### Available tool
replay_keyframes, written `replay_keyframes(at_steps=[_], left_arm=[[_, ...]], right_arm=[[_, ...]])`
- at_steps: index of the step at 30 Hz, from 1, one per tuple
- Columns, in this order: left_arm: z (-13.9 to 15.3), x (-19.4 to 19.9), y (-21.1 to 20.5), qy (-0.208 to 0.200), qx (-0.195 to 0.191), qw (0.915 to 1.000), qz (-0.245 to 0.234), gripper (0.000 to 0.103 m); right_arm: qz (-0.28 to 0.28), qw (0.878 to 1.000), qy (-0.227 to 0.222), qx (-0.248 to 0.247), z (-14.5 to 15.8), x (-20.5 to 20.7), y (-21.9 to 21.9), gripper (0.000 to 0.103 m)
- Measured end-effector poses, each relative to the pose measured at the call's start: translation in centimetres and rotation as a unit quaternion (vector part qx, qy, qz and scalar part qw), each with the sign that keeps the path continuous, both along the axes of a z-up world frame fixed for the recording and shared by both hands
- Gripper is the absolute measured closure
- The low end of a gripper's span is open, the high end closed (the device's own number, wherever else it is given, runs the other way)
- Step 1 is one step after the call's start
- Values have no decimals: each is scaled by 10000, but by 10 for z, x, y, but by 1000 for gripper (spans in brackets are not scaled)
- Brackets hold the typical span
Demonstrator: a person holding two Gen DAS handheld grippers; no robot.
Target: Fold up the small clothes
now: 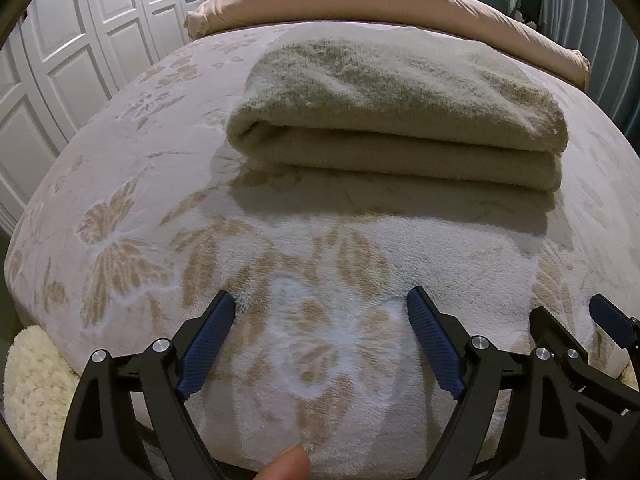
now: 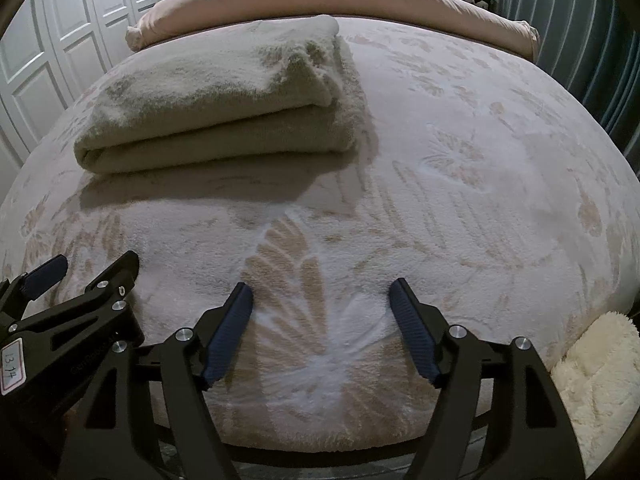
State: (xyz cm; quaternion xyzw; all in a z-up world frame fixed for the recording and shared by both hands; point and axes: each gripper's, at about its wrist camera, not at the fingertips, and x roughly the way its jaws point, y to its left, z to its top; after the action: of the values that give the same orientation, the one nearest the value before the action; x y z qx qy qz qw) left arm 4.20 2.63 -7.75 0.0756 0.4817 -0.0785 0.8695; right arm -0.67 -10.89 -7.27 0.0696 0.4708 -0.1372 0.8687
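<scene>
Folded beige towel (image 1: 396, 120) resting mid-bed on floral blanket (image 1: 160, 208); left gripper (image 1: 320, 340) and right gripper (image 2: 322, 330) near front edge, jaws released, empty.

Folded towel (image 1: 396, 120) on bed (image 1: 120, 208), L claw (image 1: 320, 312) open, empty

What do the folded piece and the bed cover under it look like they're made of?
The folded cloth looks like thick terry or fleece: matte beige-olive, with a fuzzy nap and soft rounded folds. The bed cover seems a plush fleece, pale pink, with leaf shapes pressed into its pile. Neither fibre can be told.
</scene>
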Motion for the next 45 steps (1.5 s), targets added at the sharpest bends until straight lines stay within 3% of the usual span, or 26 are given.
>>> replay_keyframes(at_steps=[45], left_arm=[[-4,16,4,285,109,9995,109,17]], right_arm=[[-140,9997,192,66,-1,12,-7,31]])
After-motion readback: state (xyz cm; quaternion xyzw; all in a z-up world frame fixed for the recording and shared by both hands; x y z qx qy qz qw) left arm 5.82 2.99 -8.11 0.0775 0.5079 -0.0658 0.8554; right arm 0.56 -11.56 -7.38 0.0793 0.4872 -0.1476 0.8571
